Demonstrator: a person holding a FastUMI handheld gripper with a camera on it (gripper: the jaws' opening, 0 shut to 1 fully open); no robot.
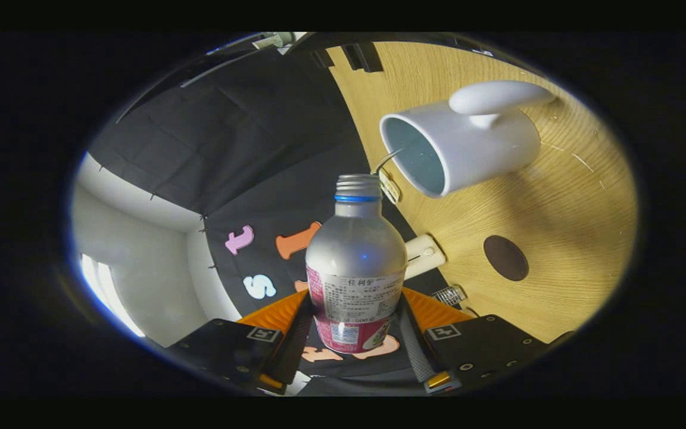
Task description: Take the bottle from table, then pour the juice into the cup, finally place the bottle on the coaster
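My gripper (355, 325) is shut on a silvery bottle (356, 256) with a pink and white label, both fingers pressing its lower body. The whole view is rolled, so the bottle is tilted with its open threaded mouth (358, 179) pointing toward a white cup (462, 146). The cup stands on the wooden table (569, 196), its blue-grey inside facing me and its handle sticking out on the far side. The bottle's mouth lies just short of the cup's rim. A dark round coaster (505, 257) lies on the table beyond my right finger, nearer to me than the cup.
The booth's black cloth wall (248, 143) runs along the table's edge behind the bottle. A cream-coloured clamp (423, 255) and smaller clips hold the cloth at that edge. A pale room wall (140, 250) shows past the cloth.
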